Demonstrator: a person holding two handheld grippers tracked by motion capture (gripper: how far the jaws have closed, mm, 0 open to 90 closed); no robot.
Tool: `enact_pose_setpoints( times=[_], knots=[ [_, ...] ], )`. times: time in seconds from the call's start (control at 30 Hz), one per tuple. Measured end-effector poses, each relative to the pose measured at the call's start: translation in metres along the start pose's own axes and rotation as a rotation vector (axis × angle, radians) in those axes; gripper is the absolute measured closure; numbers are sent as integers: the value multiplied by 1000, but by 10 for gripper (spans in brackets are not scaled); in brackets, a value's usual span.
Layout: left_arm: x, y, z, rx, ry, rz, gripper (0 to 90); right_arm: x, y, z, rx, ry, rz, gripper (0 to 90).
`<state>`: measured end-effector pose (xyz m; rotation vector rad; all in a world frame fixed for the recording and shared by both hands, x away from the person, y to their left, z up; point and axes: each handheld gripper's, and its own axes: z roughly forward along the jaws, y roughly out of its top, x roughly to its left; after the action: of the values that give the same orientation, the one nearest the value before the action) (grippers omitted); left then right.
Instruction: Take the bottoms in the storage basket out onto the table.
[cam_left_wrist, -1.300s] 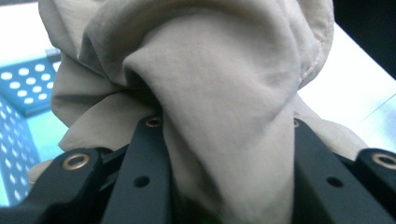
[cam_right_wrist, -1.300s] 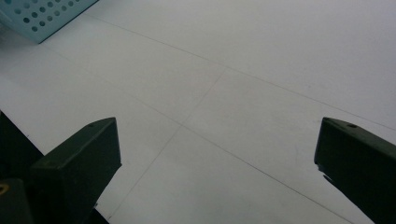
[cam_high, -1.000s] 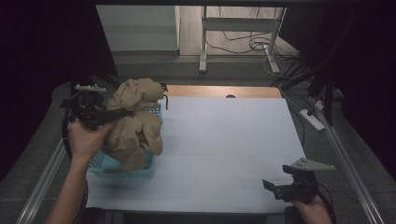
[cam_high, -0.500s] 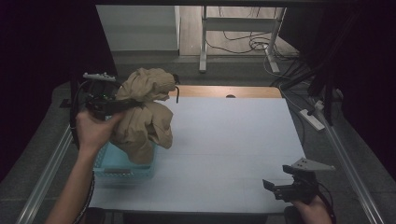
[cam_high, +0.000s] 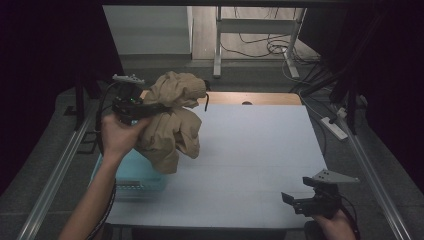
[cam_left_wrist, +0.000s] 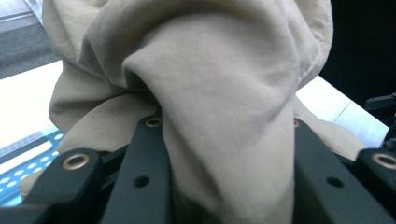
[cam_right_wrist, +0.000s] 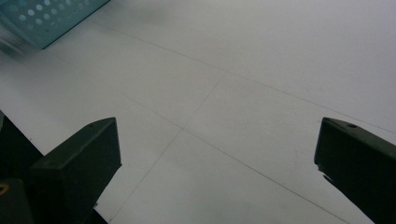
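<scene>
Since a second ago the left hand-held gripper (cam_high: 150, 107), clenched on the tan garment (cam_high: 172, 120), has lifted it clear of the teal basket (cam_high: 137, 175) at 8 o'clock. The right hand-held gripper (cam_high: 292, 200) rests released over the white surface (cam_high: 250, 150) at 5 o'clock.

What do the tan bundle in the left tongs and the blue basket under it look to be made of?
Tan garment: woven cloth, likely matte cotton; soft folds and a stitched seam. Blue basket: probably rigid plastic; smooth turquoise wall with rows of punched holes.
</scene>
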<state>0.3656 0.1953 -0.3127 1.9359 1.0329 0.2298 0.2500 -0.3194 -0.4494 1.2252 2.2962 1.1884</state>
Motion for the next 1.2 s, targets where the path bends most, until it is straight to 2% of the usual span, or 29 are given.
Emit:
enact_pose_setpoints(
  times=[0.13,0.33,0.57,1.2],
  knots=[
    [-6,6,10,7,-16,10,707,0,0,0,-1,1,0,3],
    [-19,14,26,44,-8,37,708,-1,0,0,-3,5,9,3],
    [-31,20,46,59,-31,64,707,-1,0,-1,-4,6,9,3],
    [-53,24,93,106,-74,111,705,-1,0,-1,-4,10,2,3]
  ],
)
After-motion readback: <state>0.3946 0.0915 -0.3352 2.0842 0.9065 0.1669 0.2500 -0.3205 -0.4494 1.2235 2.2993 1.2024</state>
